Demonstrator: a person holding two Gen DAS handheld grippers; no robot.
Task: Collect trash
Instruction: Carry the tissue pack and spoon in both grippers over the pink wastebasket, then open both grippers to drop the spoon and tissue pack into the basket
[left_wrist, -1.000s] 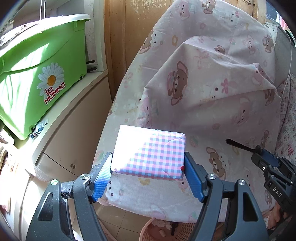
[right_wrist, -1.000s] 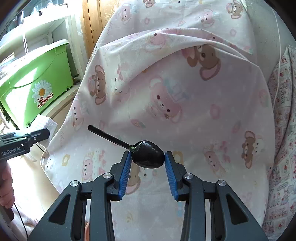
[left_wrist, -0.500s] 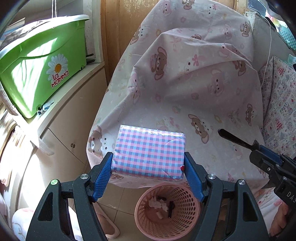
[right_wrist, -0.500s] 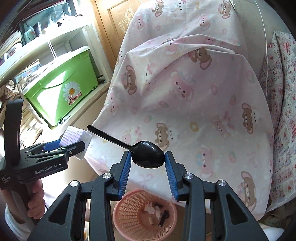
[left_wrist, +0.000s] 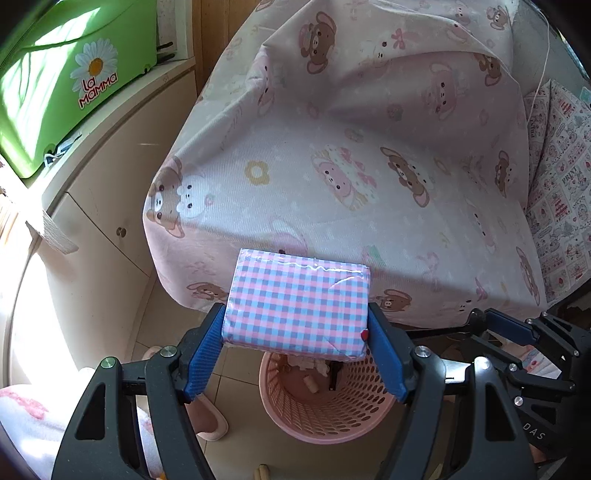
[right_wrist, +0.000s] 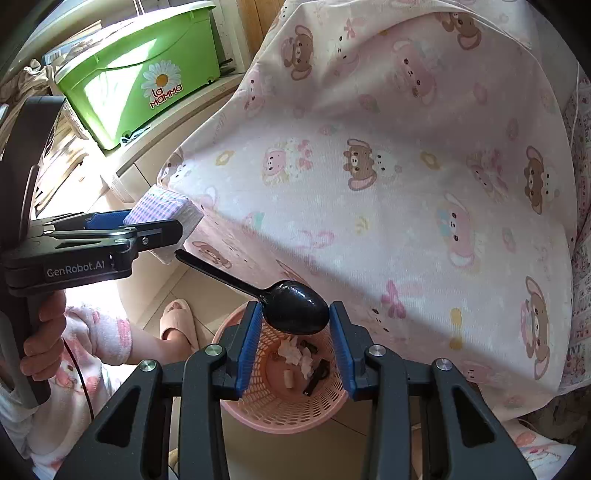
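Observation:
My left gripper (left_wrist: 297, 338) is shut on a pink-and-blue checked tissue pack (left_wrist: 297, 304), held above the pink trash basket (left_wrist: 325, 424) on the floor. My right gripper (right_wrist: 295, 332) is shut on the bowl of a black plastic spoon (right_wrist: 295, 306), handle pointing up-left, directly over the same basket (right_wrist: 280, 410). The basket holds crumpled tissue and small dark scraps. The left gripper (right_wrist: 147, 229) with its pack (right_wrist: 162, 210) also shows at the left of the right wrist view; the right gripper (left_wrist: 517, 332) shows at the right of the left wrist view.
A table draped in a pink bear-print cloth (left_wrist: 351, 166) overhangs just behind the basket. A cream cabinet (left_wrist: 103, 206) with a green La Mamma bin (left_wrist: 66, 74) stands left. A pink slipper (right_wrist: 177, 321) and the person's leg lie beside the basket.
Both grippers have dropped and tilted down, so the basket has come into full view beneath them. Both still hold their items.

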